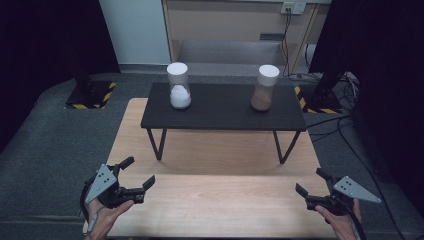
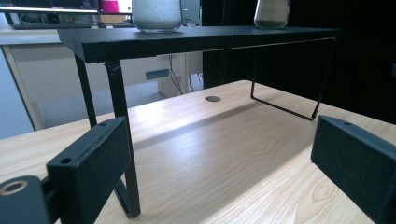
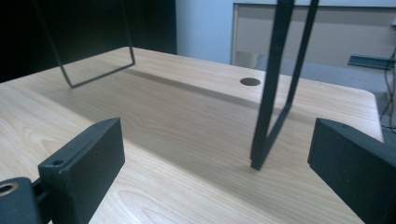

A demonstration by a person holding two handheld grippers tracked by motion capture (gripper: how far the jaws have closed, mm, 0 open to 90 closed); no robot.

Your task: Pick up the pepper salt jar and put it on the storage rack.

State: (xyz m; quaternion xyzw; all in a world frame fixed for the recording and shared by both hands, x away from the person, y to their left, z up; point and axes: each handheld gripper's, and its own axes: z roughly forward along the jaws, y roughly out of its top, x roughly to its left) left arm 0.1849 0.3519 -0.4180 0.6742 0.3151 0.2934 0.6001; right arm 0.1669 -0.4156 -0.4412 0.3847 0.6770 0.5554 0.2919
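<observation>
Glass, I judge: the white-lidded clear jar of white powder (image 1: 178, 86) on the black metal-legged shelf (image 1: 220, 114) looks heavy, slippery, breakable; grip mid-body. My left gripper (image 1: 138, 172) and right gripper (image 1: 309, 182) gape apart, empty.

Your high view is dim at its edges; overhead light brightens the wooden table (image 1: 215, 200), where the black shelf (image 1: 222, 112) casts a soft shadow. Gripper views blur close up.
</observation>
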